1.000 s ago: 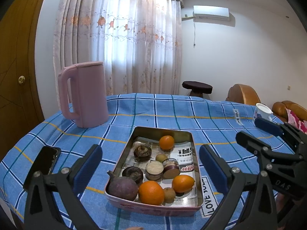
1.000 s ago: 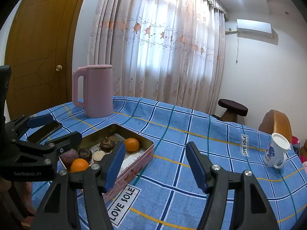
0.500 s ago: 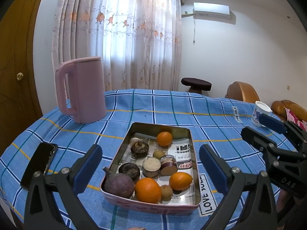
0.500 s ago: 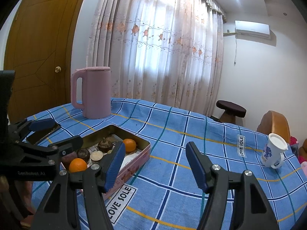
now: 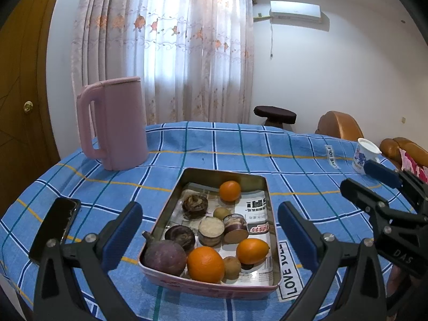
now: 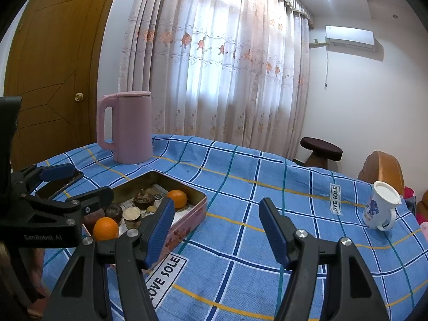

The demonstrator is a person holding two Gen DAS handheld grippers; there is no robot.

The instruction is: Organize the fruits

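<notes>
Phone [image 5: 54, 226] lay dark and flat at lower left of the left wrist view, on the blue checked tabletop [image 5: 294, 144]. Pink jug [image 5: 115, 123] stood upright at left centre, behind the tin and well apart from it, handle toward frame left. Left gripper [image 5: 208, 230] sat at bottom centre, jaws spread wide and clamping nothing; blue fingers [image 5: 121, 234] flanked the near end of the tin without touching it.

Metal tin [image 5: 263, 184] sat at centre frame, long axis running away from the camera, printed paper lining the bottom. Fruits all inside it: purple round fruit [image 5: 164, 256] in near left corner, big orange [image 5: 205, 264] just right of it, smaller orange [image 5: 252, 251] further right, small brown fruit [image 5: 232, 267] between those two. Cut dark halves [image 5: 211, 230] clustered mid-tin. One more orange [image 5: 230, 190] near the far end.

Right gripper [image 6: 216, 230] filled bottom centre of the right wrist view, jaws apart, empty, only bare cloth between them. Tin showed at lower left of that view, partly behind the left finger. "LOVE SOLE" label [image 6: 165, 274] lay on the cloth just right of the tin. White cup with blue print [image 6: 379, 206] stood at far right, well apart from the tin.
</notes>
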